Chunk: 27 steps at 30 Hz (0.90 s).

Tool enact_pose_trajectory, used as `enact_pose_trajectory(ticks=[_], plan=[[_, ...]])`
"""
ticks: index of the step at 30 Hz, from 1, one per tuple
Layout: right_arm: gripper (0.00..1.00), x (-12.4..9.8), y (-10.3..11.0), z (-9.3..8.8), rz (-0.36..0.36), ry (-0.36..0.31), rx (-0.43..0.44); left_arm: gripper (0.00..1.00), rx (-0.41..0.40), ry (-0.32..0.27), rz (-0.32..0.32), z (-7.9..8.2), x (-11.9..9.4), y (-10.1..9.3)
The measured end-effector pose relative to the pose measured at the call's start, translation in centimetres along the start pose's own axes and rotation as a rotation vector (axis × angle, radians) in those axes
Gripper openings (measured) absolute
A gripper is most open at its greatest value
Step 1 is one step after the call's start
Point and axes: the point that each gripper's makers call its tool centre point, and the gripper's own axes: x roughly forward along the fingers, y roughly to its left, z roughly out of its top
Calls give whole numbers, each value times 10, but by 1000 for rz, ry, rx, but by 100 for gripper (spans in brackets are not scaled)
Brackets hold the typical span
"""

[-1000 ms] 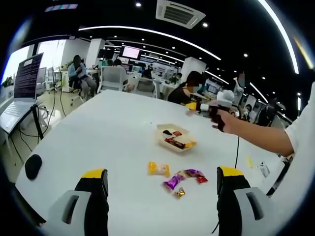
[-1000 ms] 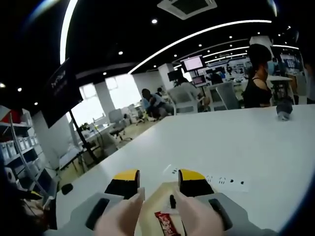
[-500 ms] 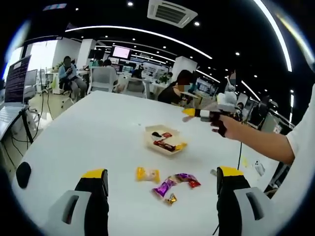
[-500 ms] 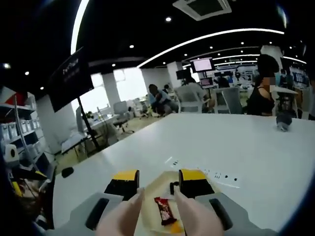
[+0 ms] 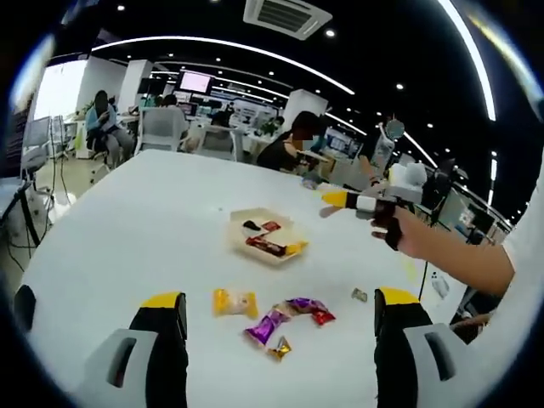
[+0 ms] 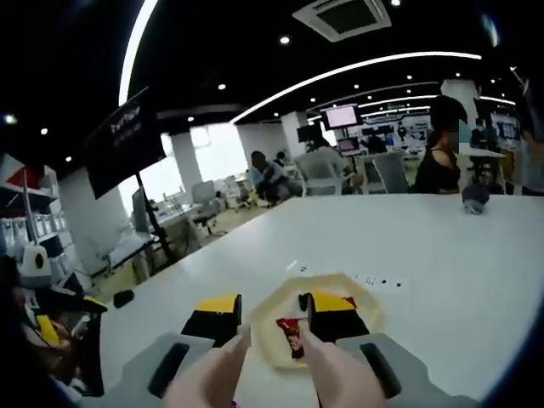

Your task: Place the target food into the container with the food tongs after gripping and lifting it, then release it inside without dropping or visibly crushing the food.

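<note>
The candies (image 5: 274, 316) lie loose on the white desk (image 5: 127, 229), a yellow one (image 5: 234, 302) to one side and a purple (image 5: 264, 324), a red-and-purple (image 5: 311, 309) and a small gold one (image 5: 280, 348) bunched just beside it, with one more small piece (image 5: 359, 295) lying apart. Beyond them sits the container (image 5: 264, 238), a shallow pale tray that already has a red wrapper (image 6: 291, 332), a dark piece and a yellow piece in it. The left gripper (image 5: 280, 319) hangs over the near desk edge with its yellow-tipped jaws spread wide and nothing between them, the loose candies showing in the gap. The right gripper (image 6: 270, 316), held out in a hand (image 5: 408, 234) over the desk, hovers above the container; pale tongs (image 6: 268, 378) run between its jaws, which press on the tongs' arms, and the tips stand a little apart with no food between them. Behind the desk is an open office, with people seated at other desks, monitors and strip lights on a dark ceiling.
</note>
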Motion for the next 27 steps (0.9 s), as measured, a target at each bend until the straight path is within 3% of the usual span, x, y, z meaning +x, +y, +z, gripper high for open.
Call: enact_pose_trajectory(ticks=[3, 6, 14, 19, 21, 27], plan=[[30, -10, 3, -2, -26, -10, -7, 91, -4, -8, -28, 5, 10, -4], [30, -25, 6, -7, -63, -11, -1, 91, 22, 17, -103, 6, 26, -12], [30, -41, 23, -22, -111, 27, -7, 92, 49, 2, -183, 17, 35, -7], [30, -50, 34, -40, -168, 82, -21, 92, 72, 27, -252, 9, 40, 4], [30, -55, 35, -48, -195, 103, 26, 92, 68, 32, -271, 8, 39, 7], [30, -73, 39, -50, -278, 74, 57, 92, 92, 72, -365, -5, 42, 12]])
